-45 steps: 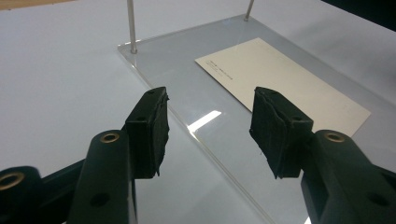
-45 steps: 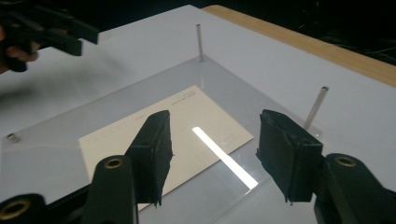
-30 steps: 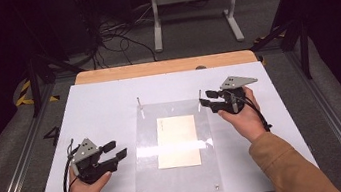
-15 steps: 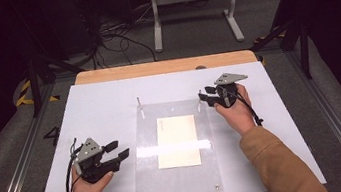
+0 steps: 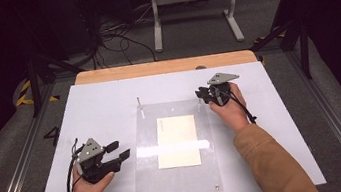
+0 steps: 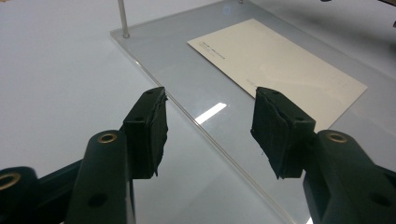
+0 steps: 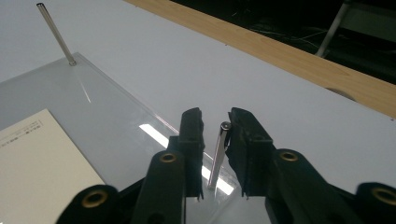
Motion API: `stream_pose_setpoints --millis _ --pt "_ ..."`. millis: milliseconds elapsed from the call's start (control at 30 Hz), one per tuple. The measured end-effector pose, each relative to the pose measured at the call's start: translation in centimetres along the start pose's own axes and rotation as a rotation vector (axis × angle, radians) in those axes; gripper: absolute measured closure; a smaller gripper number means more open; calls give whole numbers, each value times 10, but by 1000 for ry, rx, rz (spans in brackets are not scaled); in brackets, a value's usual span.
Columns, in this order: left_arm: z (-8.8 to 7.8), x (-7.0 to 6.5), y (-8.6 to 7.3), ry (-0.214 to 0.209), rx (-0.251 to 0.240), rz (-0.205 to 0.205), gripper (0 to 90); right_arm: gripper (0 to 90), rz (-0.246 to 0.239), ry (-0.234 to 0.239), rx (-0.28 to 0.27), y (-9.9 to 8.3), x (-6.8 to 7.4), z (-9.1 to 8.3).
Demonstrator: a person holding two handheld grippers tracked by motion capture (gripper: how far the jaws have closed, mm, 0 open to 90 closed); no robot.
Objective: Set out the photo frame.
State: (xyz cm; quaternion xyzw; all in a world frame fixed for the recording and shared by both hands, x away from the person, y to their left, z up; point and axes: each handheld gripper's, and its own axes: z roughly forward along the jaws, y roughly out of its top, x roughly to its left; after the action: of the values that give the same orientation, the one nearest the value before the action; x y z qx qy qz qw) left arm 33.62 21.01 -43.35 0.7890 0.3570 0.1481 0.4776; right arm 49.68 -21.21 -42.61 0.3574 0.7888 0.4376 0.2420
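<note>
White and wide, the table (image 5: 99,106) is carrying a clear plate (image 5: 179,175) with a cream card (image 5: 177,140) lying on it. At its far right corner, the right tongs (image 7: 215,122) are closing around an upright metal pin (image 7: 217,154), not yet clamping it. Left tongs (image 6: 208,123) are hovering half open, empty, beside the plate's left edge.

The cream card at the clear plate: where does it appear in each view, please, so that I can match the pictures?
High view: the cream card lies in the middle of the picture.
Left gripper view: the cream card is at the upper right, beyond the jaws.
Right gripper view: the cream card is in the lower left corner.
Shared landmark: the upright metal pin at a far corner of the clear plate.
</note>
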Motion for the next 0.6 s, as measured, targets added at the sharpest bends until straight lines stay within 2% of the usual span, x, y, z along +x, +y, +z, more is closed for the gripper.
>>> stream_pose_setpoints --millis 67,133,167,300,400,600 --pt "0 0 0 1 -2 0 453 817 -28 -21 -1 0 0 1" --pt "-1 0 0 0 -2 3 453 836 -43 -30 -6 0 0 1" --pt "-1 0 0 0 -3 5 453 840 -19 -19 -18 -1 -2 1" --pt "-2 0 -1 2 -3 0 453 845 15 1 -38 -4 -5 1" --pt "-2 0 -2 3 -7 -2 452 847 24 -1 -45 -5 -5 2" --pt "-1 0 -2 1 -5 7 451 853 73 -4 -51 -6 -5 3"
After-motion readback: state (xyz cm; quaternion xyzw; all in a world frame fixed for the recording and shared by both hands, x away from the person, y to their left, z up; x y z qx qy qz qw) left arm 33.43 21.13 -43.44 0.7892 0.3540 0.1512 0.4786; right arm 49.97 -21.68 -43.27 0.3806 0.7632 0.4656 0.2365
